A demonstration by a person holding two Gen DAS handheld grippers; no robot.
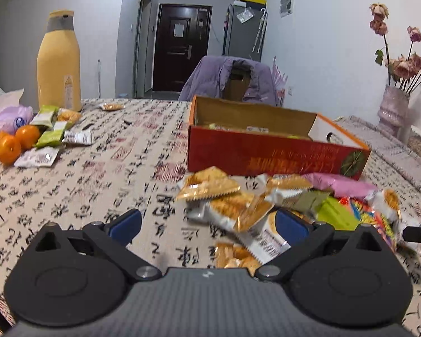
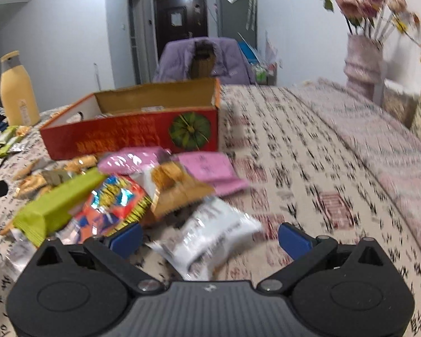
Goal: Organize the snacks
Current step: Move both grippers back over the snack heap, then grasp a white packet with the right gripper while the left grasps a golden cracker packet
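The left gripper [image 1: 209, 226] is wide open and holds nothing. Cracker packs [image 1: 233, 207] lie between its fingers on the table [image 1: 98, 185]. The right gripper [image 2: 210, 237] is wide open too, with a white pack [image 2: 210, 238] lying between its fingers. The snack pile [image 2: 112, 196] sits just past them, near the red box [image 2: 132, 137]. Far left are oranges [image 1: 11, 143] and a yellow bottle [image 1: 59, 61].

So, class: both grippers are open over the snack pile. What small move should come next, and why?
Probably close the right gripper on the white packet lying between its open fingers, then lift it toward the red box. The left gripper is also open and holds nothing.
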